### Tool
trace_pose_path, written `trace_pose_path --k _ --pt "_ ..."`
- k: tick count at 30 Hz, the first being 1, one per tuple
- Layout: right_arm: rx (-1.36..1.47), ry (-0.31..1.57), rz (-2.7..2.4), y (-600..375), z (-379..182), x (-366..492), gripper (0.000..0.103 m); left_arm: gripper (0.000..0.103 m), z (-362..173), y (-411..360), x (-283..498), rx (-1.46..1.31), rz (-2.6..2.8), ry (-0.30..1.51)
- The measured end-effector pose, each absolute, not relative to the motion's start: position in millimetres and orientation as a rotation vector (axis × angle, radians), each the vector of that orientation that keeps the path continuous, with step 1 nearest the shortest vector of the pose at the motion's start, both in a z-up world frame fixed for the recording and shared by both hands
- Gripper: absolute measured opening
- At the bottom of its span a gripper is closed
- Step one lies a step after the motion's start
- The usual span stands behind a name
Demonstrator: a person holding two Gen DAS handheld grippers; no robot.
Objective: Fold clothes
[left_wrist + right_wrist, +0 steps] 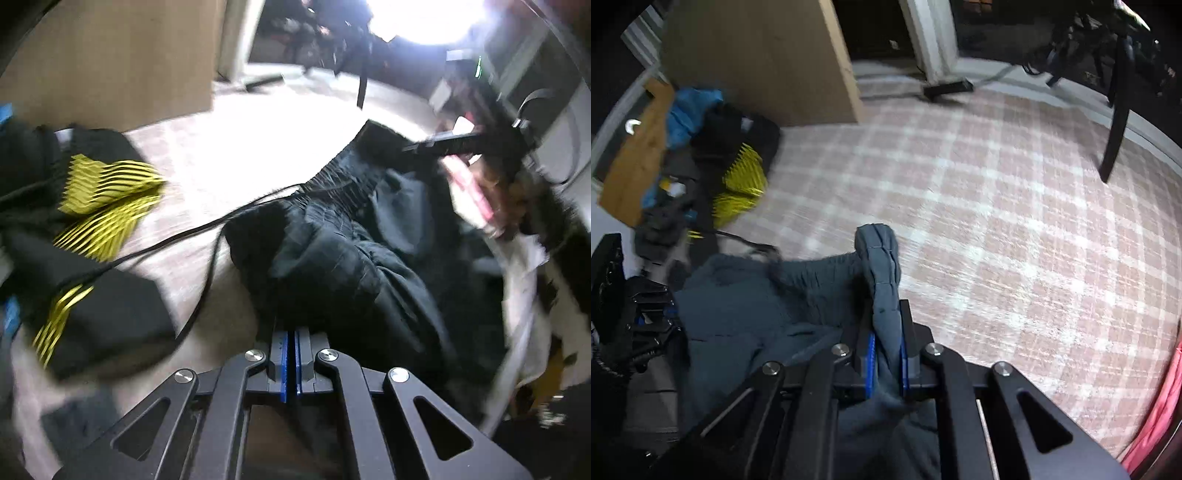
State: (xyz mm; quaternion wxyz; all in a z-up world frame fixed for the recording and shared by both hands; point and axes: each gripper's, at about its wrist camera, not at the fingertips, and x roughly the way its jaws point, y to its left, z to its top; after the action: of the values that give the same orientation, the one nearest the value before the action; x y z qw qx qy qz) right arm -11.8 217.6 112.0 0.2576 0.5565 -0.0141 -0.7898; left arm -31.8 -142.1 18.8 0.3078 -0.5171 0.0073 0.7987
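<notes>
A dark garment (354, 251) with a gathered elastic waistband and a thin drawstring hangs bunched between both grippers over the checked bed cover. My left gripper (291, 354) is shut on its lower edge, blue pads pressed together. My right gripper (886, 354) is shut on a rolled fold of the same cloth (882, 266), which looks blue-grey here. In the left wrist view the right gripper (454, 144) shows blurred at upper right, pinching the waistband corner. The left gripper (631, 314) shows at the left edge of the right wrist view.
A black garment with yellow stripes (96, 206) lies at the left, also in the right wrist view (738, 181). Blue cloth (690, 114) and a wooden board (761, 59) stand behind it. A dark chair leg (1115, 136) stands far right. Pink cloth (1160, 413) lies at the right edge.
</notes>
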Motion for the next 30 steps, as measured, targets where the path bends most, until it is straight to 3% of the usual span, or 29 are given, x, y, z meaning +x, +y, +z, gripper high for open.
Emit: trace_pose_path --k 2,5,8,10,12,13,15,19,22,24,26,27,28,30 --pt "1.454 -0.002 -2.150 210 117 -12 0.009 0.002 32 -155 -21 -1.352 2.132 -0.005" --pt "1.476 0.217 -2.214 182 102 -21 0.010 0.006 22 -141 -34 -1.366 2.136 0.044" --pt "1.564 0.464 -2.225 162 75 -33 0.020 0.002 11 -126 -47 -1.379 2.139 0.094" --pt "1.563 0.428 -2.243 174 82 -35 0.027 0.003 4 -117 -56 -1.388 2.141 0.127" --pt "1.553 0.397 -2.277 183 94 -32 0.038 0.012 -3 -107 -64 -1.397 2.143 0.160" --pt "1.547 0.382 -2.293 188 101 -31 0.039 0.024 -7 -102 -69 -1.401 2.144 0.177" --pt "1.529 0.348 -2.281 192 113 -25 0.039 0.037 -14 -92 -77 -1.409 2.145 0.210" --pt "1.529 0.372 -2.251 180 117 -19 0.048 0.038 -28 -73 -94 -1.425 2.146 0.278" --pt "1.570 0.412 -2.243 168 101 -28 0.049 0.039 -30 -72 -102 -1.428 2.154 0.276" --pt "1.609 0.455 -2.240 161 82 -38 0.049 0.031 -24 -82 -102 -1.422 2.165 0.229" --pt "1.597 0.445 -2.231 159 72 -42 0.049 0.000 -19 -92 -103 -1.415 2.176 0.181" --pt "1.575 0.410 -2.233 160 73 -42 0.038 0.000 -16 -97 -103 -1.412 2.181 0.158" --pt "1.562 0.366 -2.230 162 75 -43 0.011 0.000 -14 -102 -104 -1.408 2.185 0.134" --pt "1.556 0.266 -2.230 172 81 -44 0.010 0.000 -8 -113 -104 -1.401 2.195 0.086"
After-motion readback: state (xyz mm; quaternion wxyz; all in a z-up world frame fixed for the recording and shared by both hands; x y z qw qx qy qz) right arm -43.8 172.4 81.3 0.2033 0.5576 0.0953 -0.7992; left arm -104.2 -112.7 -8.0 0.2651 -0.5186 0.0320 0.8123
